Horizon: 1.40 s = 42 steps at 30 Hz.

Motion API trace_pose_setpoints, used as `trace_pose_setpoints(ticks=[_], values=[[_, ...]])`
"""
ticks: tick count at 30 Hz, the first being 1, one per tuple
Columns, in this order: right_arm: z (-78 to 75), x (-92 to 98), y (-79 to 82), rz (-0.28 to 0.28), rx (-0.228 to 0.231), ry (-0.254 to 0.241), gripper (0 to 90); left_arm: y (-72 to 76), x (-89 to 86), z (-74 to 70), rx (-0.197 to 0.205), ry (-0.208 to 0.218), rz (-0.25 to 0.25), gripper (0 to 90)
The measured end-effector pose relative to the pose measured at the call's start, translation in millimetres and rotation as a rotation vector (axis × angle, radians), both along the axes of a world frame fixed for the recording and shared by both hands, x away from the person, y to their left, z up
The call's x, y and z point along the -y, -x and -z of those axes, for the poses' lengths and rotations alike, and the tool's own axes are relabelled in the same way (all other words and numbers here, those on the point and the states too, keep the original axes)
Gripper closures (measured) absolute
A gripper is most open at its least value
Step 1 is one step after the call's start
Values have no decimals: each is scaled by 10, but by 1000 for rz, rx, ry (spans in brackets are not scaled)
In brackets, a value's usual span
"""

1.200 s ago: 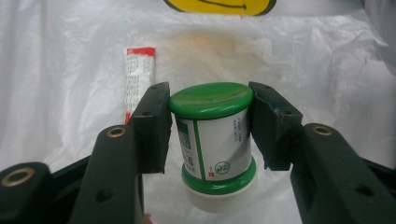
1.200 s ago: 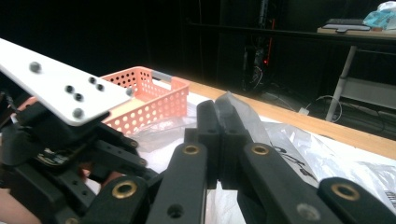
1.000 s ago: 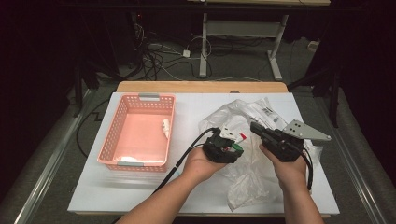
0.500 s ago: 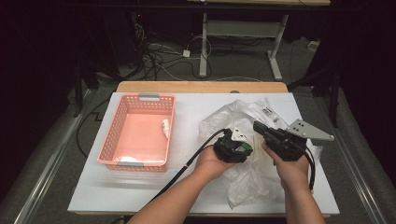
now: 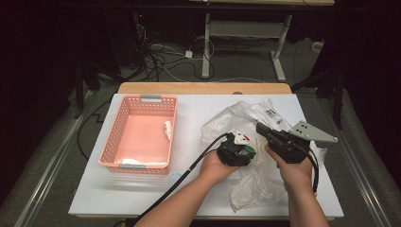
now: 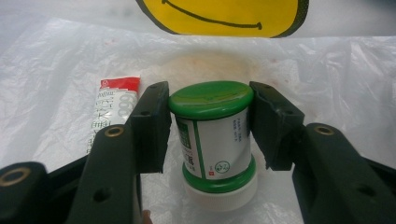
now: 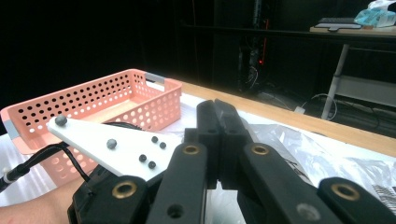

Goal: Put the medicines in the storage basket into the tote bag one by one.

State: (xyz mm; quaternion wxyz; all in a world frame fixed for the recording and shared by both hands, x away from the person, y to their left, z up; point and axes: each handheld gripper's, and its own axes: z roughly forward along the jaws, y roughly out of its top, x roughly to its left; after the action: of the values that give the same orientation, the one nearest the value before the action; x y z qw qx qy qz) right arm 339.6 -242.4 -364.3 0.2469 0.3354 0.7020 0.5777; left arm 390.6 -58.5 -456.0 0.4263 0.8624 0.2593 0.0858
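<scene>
A small jar with a green lid point(image 6: 211, 99) and a white label stands on a crumpled clear plastic bag point(image 5: 255, 184). My left gripper point(image 6: 210, 100) is shut on the jar, one black pad against each side of the lid. From above, the left gripper point(image 5: 246, 150) sits low over the bag at mid-table. My right gripper point(image 7: 219, 121) is shut with nothing between its jaws. It hovers just right of the left one, and in the high view the right gripper point(image 5: 261, 126) points left and away from me.
A pink perforated basket point(image 5: 109, 142) stands at the table's left with a small white item point(image 5: 167, 128) inside. A red-and-white sachet point(image 6: 112, 107) lies on the bag left of the jar. A yellow smiley print point(image 6: 219, 14) lies beyond it. The table's far wooden edge point(image 5: 203, 88) runs behind.
My left gripper has shifted a little to the right and lower onto the bag. The right gripper has stayed in place.
</scene>
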Motion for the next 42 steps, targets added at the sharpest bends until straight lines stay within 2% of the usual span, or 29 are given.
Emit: trace_pose_setpoints(ticks=[5,13,18,23,27,31,37,42], values=[[8,5,-6,0,-2,0,900,-2,-60,45,-4,-33,-7,416],[5,-2,-7,-1,0,2,900,38,-153,0,-28,-3,1,342],[-1,-2,-1,-4,0,3,900,107,-220,-65,-23,-7,13,264],[-3,-2,1,-5,2,3,900,184,-319,-109,-45,-11,29,171],[2,-12,1,-4,-1,3,900,252,-416,-119,-47,-3,31,140],[2,-9,3,-5,-2,3,900,307,-509,-131,-56,-23,41,5],[-2,-4,9,-3,-1,1,900,449,-688,-207,-44,-17,47,0],[6,-18,6,-2,-4,1,900,530,-844,-263,-40,25,39,0]])
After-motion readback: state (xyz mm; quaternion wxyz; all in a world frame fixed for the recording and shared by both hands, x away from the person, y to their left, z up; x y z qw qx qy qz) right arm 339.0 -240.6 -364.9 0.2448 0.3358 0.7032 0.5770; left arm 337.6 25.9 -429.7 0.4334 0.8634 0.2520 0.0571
